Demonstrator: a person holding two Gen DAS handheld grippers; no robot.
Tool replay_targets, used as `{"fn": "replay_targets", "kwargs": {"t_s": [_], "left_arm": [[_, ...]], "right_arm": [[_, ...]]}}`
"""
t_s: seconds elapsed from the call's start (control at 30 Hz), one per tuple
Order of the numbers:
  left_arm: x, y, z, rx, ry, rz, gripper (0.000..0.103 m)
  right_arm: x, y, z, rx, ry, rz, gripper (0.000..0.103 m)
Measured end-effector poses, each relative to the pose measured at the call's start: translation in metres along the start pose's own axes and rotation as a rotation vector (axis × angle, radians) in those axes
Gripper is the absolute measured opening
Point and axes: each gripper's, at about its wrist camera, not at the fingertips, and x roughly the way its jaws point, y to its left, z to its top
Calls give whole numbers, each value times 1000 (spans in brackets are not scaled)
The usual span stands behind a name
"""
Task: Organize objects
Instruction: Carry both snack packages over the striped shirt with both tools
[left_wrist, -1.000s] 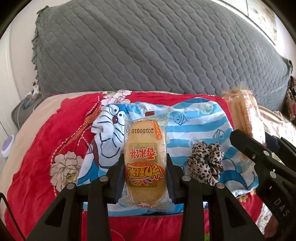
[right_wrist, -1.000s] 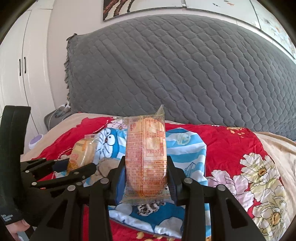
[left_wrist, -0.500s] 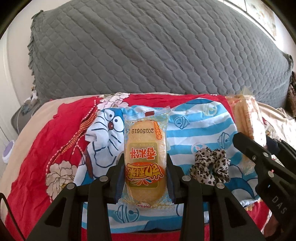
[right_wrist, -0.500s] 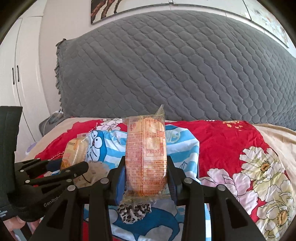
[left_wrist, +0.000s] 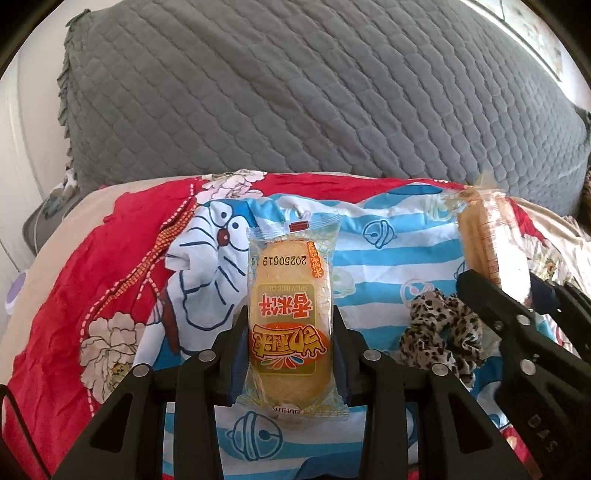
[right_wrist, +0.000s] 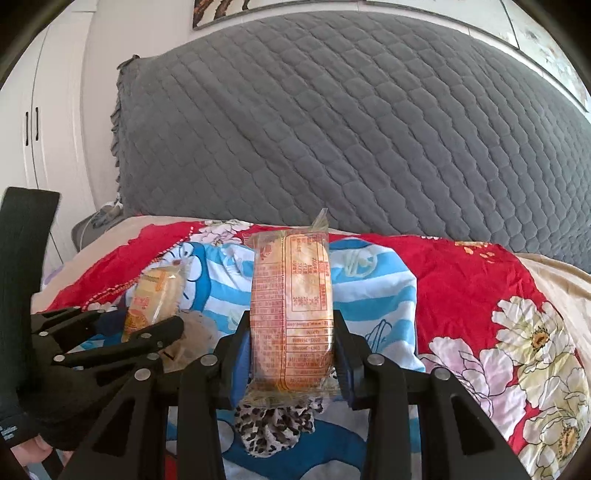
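Left gripper (left_wrist: 291, 345): jaws narrow, clamped on both long edges of a rice cracker packet (left_wrist: 290, 314). Packet stands upright between the pads, printed face to the camera, text upside down, date code near its top, yellow oval cracker visible through clear film. Top seal sticks up toward 12 o'clock.

Right gripper (right_wrist: 291, 354): jaws narrow, clamped on a second snack packet (right_wrist: 291, 314), back panel with orange print facing the lens, upright, top seal crimp tilted to 1 o'clock.

In the left wrist view the right gripper and its packet sit at 3 o'clock; in the right wrist view the left gripper shows at 9 o'clock.

Leopard scrunchie (left_wrist: 439, 334) lies on the blue-striped cartoon cloth (left_wrist: 369, 236), at 4 o'clock from the left packet, directly under the right packet at 6 o'clock (right_wrist: 275, 424).

Cloth is spread on a red floral sheet (left_wrist: 110, 258). Grey quilted headboard cover (left_wrist: 314, 92) at 12 o'clock.
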Motion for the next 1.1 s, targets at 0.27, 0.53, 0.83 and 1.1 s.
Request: {"fn": "replay_targets", "kwargs": {"t_s": [0.27, 0.53, 0.83, 1.1], "left_arm": [[3, -1, 0, 9, -6, 4, 39], [7, -2, 1, 4, 4, 3, 39], [11, 0, -1, -4, 20, 5, 39], [20, 5, -4, -30, 42, -15, 42]], "right_arm": [[10, -2, -5, 4, 17, -7, 39], [18, -1, -9, -7, 34, -12, 39], [30, 0, -18, -25, 83, -28, 39], [36, 0, -21, -32, 113, -43, 39]]}}
